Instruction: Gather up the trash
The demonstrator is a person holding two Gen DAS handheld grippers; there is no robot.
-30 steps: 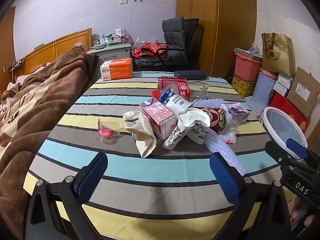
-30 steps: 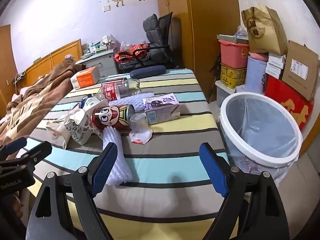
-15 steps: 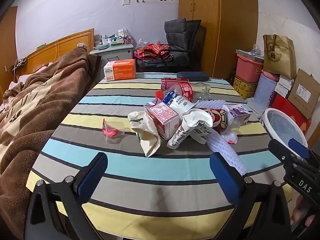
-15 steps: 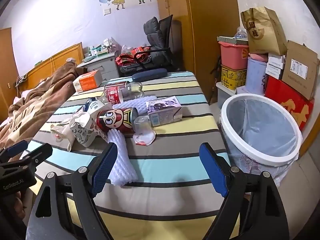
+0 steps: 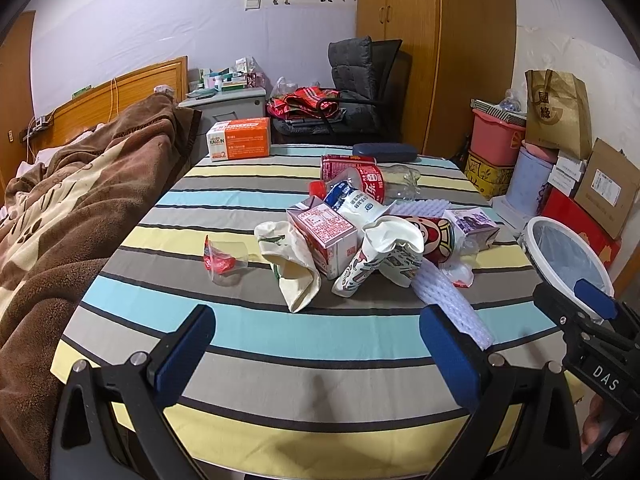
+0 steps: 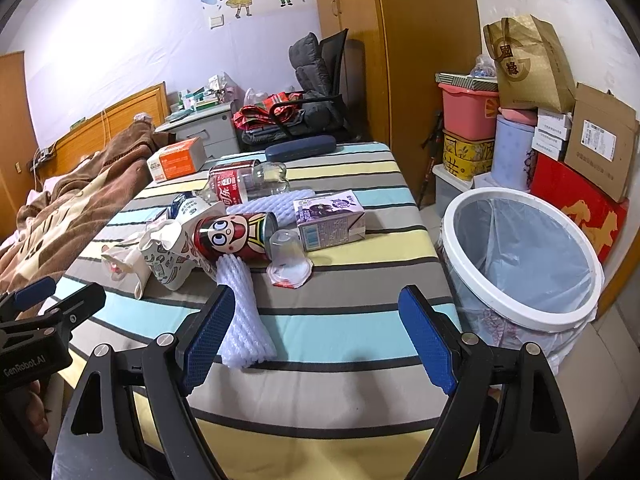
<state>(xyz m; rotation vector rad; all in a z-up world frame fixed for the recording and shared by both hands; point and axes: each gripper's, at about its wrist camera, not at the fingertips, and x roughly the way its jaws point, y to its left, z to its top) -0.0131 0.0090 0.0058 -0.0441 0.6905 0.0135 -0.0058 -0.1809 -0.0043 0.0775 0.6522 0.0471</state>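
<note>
Both claws are hanging wide and empty over the near edge of the striped table (image 5: 320, 384): the left gripper (image 5: 316, 356) facing the middle of the litter, the right gripper (image 6: 312, 336) nearer the right edge, beside the lined bin (image 6: 520, 312) standing on the floor.

The trash is lying in a heap mid-table, nothing collected yet. Nearest the right claw, the white foam net (image 6: 244, 320) is reaching toward the near edge; it is probably very light and squashy, so a pinch across its middle should do. The crumpled paper cups (image 5: 384, 256) and cartons (image 5: 324, 232) likely crush easily; gripping across a flat side seems safest. The can (image 6: 234, 238) and clear bottle (image 6: 248, 184), lying on their sides, may roll or slip.
</note>
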